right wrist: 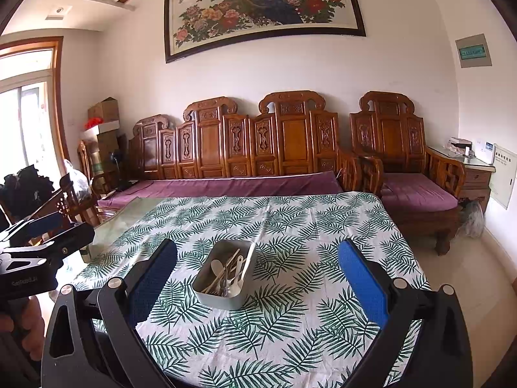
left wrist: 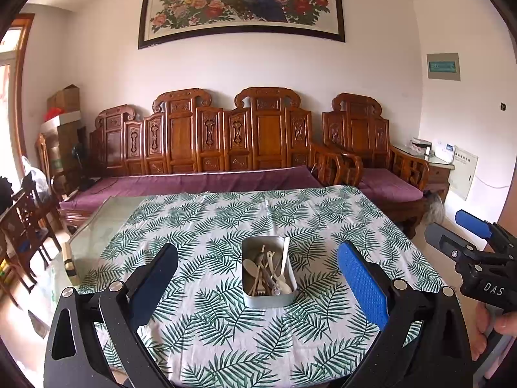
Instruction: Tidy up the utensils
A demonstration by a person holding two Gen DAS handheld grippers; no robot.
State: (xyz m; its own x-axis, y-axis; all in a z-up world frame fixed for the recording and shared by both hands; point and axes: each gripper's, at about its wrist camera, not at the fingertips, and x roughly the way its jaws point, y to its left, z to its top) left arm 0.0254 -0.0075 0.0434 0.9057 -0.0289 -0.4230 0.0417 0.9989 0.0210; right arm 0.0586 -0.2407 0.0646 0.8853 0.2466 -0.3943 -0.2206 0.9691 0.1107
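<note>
1. Your metal tin (left wrist: pixel 269 294) is a rounded-corner rectangle with smooth, dull grey walls. It sits near the middle of the table (left wrist: pixel 97 226), on a cloth (left wrist: pixel 226 323) printed with green fern leaves on white.
2. Inside the tin lies a jumble of utensils (left wrist: pixel 268 274): pale wooden or bamboo pieces with slim handles, a cream spoon (left wrist: pixel 284 265) with a long handle, and what looks like a fork end at the near wall.
3. In the left wrist view the tin's long axis runs near to far. Most handles follow it, and the cream spoon has its bowl near and its handle leaning on the far right rim.
4. In the right wrist view the tin (right wrist: pixel 223 274) looks skewed, its far end swung right.
5. Your left gripper (left wrist: pixel 258 291) has its fingers spread wide above the cloth, empty, with dimpled blue pads (left wrist: pixel 362 287).
6. Your right gripper (right wrist: pixel 258 287) is likewise spread and empty, with the tin seen between its fingers.
7. The utensils overlap too much for you to count or sort by type. The cloth leaves a bare glass strip on the table's far left, and each hand (left wrist: pixel 497 329) is cut off at the picture's edge.
</note>
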